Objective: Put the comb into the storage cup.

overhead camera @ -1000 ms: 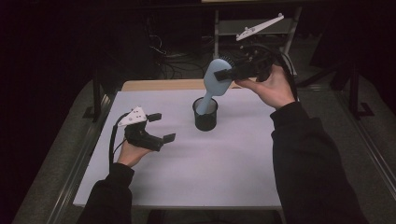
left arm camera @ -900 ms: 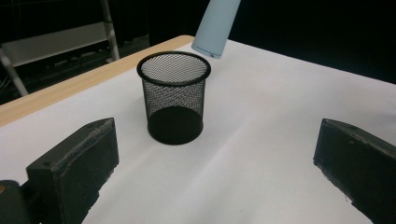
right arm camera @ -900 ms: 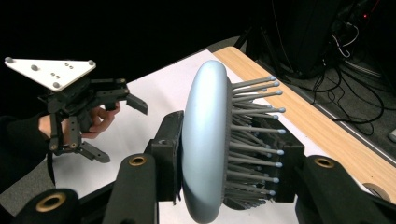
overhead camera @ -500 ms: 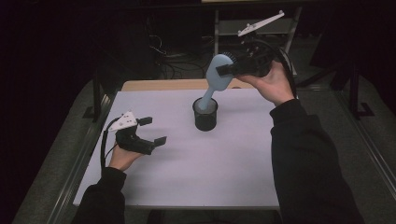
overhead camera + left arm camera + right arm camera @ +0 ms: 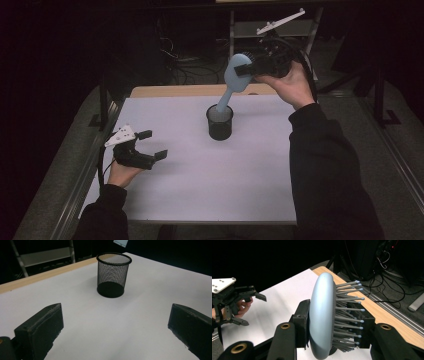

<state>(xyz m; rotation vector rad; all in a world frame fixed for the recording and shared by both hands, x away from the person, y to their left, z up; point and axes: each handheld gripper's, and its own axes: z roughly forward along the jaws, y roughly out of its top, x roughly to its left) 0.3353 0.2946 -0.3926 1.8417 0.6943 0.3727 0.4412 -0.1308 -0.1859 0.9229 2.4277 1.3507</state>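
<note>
- Above the far side of the bench [image 5: 165,107], my right gripper [image 5: 257,64] is clamped on the head of the pale blue hairbrush [image 5: 234,76], one jaw on its smooth back, the other in the bristles.
- Its long axis slants down and toward my left, handle tip inside the rim of the black mesh cup [image 5: 219,122], which stands just below and left of that gripper.
- My left gripper [image 5: 150,145] rests low at the near left, jaws wide apart and empty, well apart from the cup.
- I judge the right hand is placed to lower the brush in.
</note>
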